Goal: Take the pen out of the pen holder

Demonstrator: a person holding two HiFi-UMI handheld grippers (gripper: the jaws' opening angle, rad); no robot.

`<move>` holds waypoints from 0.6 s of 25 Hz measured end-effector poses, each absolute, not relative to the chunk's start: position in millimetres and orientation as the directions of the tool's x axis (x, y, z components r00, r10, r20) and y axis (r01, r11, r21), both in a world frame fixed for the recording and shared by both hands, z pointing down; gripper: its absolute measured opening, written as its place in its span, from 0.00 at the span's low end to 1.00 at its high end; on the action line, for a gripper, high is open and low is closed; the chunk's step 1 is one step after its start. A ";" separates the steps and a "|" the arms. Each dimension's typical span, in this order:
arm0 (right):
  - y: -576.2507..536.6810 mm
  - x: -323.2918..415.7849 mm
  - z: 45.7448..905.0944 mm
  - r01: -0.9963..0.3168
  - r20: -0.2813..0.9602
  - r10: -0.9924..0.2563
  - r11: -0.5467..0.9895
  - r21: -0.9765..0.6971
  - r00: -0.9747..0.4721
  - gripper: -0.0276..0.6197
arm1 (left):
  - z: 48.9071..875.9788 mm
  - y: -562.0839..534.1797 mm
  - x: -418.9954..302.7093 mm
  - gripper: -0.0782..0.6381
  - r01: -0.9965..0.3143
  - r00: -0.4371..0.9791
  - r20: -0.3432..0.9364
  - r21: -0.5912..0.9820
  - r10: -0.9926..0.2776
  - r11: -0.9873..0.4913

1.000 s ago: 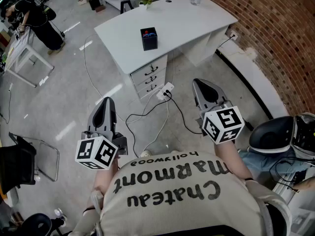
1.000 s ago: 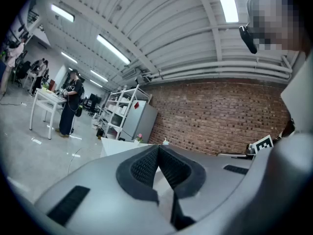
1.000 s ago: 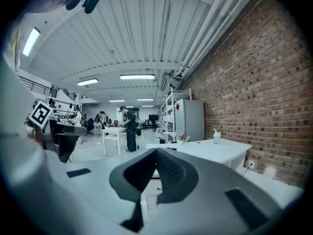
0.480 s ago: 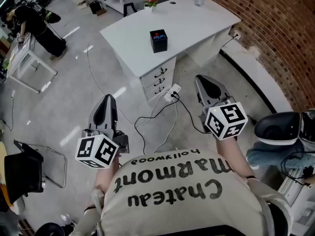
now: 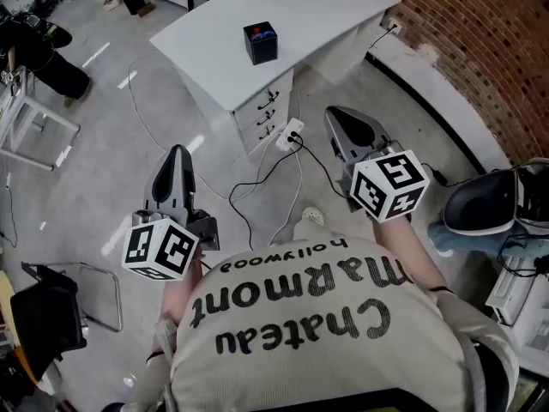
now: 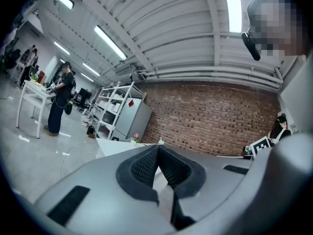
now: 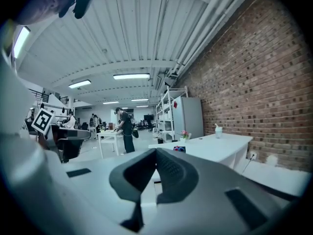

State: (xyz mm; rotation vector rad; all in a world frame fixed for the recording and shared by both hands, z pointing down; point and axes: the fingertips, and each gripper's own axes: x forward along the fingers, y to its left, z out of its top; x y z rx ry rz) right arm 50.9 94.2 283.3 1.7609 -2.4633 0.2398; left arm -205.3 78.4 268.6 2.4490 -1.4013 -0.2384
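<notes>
The left gripper [image 5: 177,154] and the right gripper [image 5: 337,118] are hanging side by side over the floor, each with its jaws pressed together on nothing. Just ahead of them, nearer the right gripper, a power strip [image 5: 291,135] is lying on the floor with black cables [image 5: 257,183] trailing from it. Well beyond both grippers, the white bench [image 5: 206,37] is carrying the black pen holder [image 5: 260,48], which is standing upright with red and blue pens [image 5: 260,33] showing at its top.
</notes>
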 end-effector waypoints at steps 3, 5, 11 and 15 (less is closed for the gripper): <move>84.7 52.2 289.0 -0.948 0.180 -0.930 0.311 -0.071 -0.319 0.05 | 275.1 70.6 -207.8 0.11 -0.810 0.500 0.016 0.362 -0.866 -0.461; 74.2 54.5 289.8 -0.948 0.180 -0.930 0.311 -0.072 -0.319 0.05 | 275.1 63.3 -208.1 0.11 -0.812 0.497 0.016 0.360 -0.867 -0.459; 21.6 60.0 295.3 -0.935 0.192 -0.915 0.343 -0.095 -0.355 0.05 | 279.1 30.5 -206.0 0.11 -0.832 0.465 0.040 0.362 -0.884 -0.421; -20.6 67.3 301.0 -0.920 0.210 -0.896 0.380 -0.098 -0.392 0.05 | 277.2 -4.6 -188.9 0.11 -0.833 0.457 0.035 0.368 -0.889 -0.413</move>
